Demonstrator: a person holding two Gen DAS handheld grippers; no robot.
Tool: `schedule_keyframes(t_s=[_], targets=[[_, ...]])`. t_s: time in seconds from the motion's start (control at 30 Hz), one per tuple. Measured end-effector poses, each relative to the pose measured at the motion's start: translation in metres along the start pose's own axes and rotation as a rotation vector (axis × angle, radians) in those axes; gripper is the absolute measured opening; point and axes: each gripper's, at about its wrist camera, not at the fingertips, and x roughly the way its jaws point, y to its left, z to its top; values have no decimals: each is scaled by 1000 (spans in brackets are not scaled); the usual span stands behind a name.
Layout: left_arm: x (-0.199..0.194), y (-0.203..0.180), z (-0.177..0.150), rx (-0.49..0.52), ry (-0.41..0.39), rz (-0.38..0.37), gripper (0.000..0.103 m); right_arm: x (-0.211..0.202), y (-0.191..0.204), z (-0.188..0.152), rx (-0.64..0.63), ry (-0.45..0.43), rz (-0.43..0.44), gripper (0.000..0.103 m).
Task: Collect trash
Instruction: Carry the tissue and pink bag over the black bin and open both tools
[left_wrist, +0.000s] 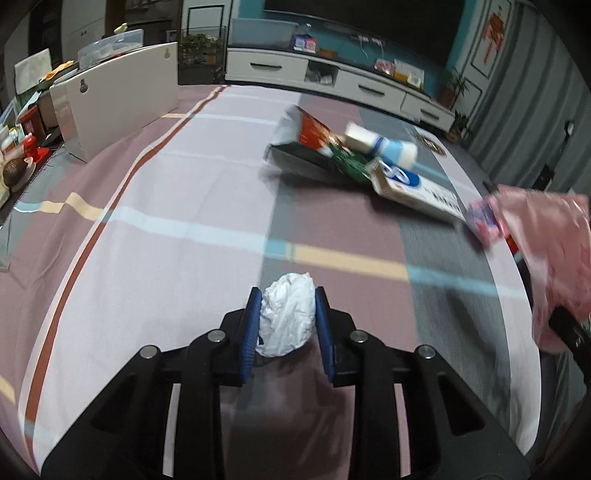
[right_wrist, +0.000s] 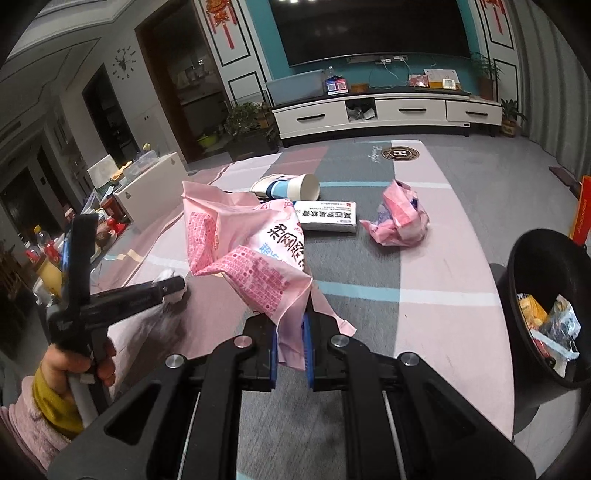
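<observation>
A crumpled white tissue (left_wrist: 288, 317) sits between the blue pads of my left gripper (left_wrist: 287, 295), which press on both its sides just above the striped cloth (left_wrist: 166, 221). My right gripper (right_wrist: 290, 332) is shut on a large pink wrapper (right_wrist: 251, 251), which it holds up over the cloth; the same wrapper (left_wrist: 546, 236) shows blurred at the right in the left wrist view. On the cloth beyond lie a paper cup (right_wrist: 291, 186), a white box (right_wrist: 327, 220), a crumpled pink bag (right_wrist: 399, 218) and a red-green snack bag (left_wrist: 314, 144).
A black bin (right_wrist: 546, 258) with several pieces of trash in it stands off the cloth's right edge. A white board (left_wrist: 118, 92) and a cluttered side table stand to the left. A TV cabinet (right_wrist: 388, 110) lines the far wall. A person's hand (right_wrist: 74, 365) grips the left tool.
</observation>
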Motion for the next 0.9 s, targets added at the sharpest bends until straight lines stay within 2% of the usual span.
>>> schedule_keyframes(t_s=[0.27,0.5,0.9], targets=[[-45,-44,-17,101,-8,-20,30,-28,-17,-15,51,-17,-9,12],[-77,-94,-21,205,-53,-48,31,-62,-41,-20,103,-79,-27,12],[-100,-181,-18,379,-106,-108,31,-109,-99,-30,222,-200,-96,12]])
